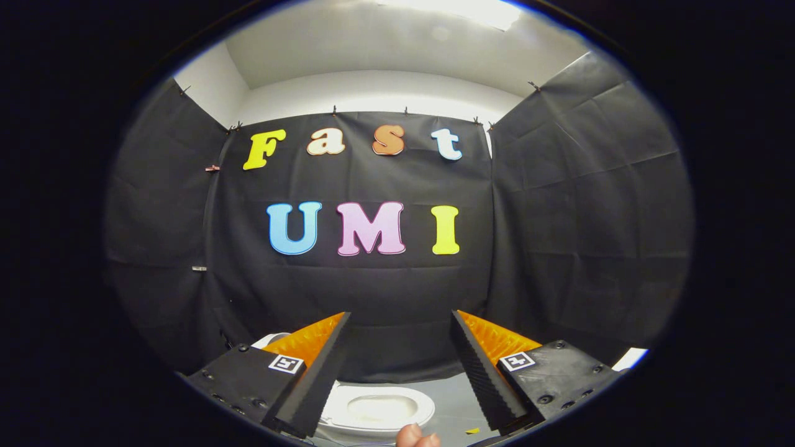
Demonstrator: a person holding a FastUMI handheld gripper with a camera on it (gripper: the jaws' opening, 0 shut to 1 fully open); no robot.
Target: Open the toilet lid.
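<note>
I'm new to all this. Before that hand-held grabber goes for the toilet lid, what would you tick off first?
1. Gripper open: ok. The fingers stand wide apart.
2. Nothing caught between the fingers: ok.
3. Toilet lined up: ok. It sits low between the two fingers.
4. Fingers touching the toilet: not ok. They point at the booth wall above it, so the gripper probably has to tilt down and move in.
5. Lid edge found: cannot tell. A white oval rim with a paler middle shows, but whether that is the lid or the seat is unclear.
6. Path clear: not ok. A person's fingertip shows by the toilet's near edge.
</note>
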